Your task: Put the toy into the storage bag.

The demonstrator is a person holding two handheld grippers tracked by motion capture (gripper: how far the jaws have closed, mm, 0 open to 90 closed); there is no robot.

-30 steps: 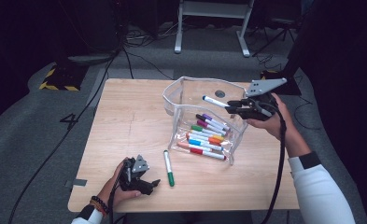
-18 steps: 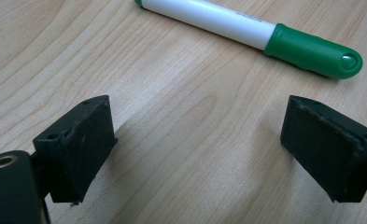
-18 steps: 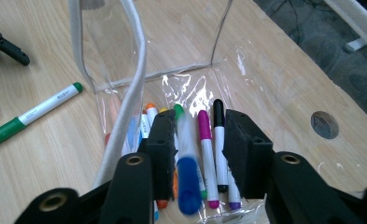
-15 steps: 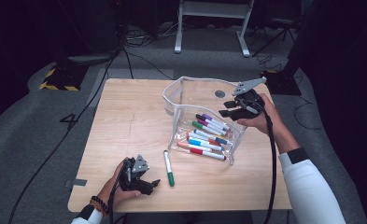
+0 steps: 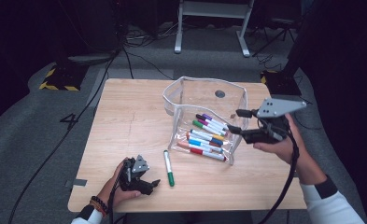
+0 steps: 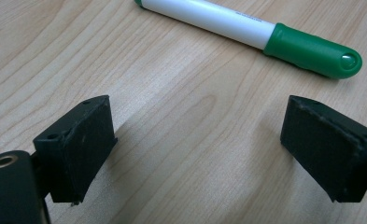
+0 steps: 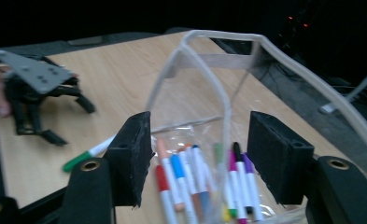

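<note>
Wooden table (image 5: 125,130): right gripper (image 5: 237,120) level, jaws just opened beside pouch (image 5: 204,100).

On the bench (image 5: 125,121) the pouch (image 5: 204,93) stood right of the middle, and the markers (image 5: 207,137) lay inside it, side by side on its bottom. One single marker (image 5: 167,167) lay on the bench just left of the pouch, nearer to you. Your left gripper (image 5: 141,179) rested on the bench near the front edge, just left of that single marker. Your right gripper (image 5: 237,121) was at the right side of the pouch, its fingers (image 5: 234,129) pointing toward the pouch wall.
</note>
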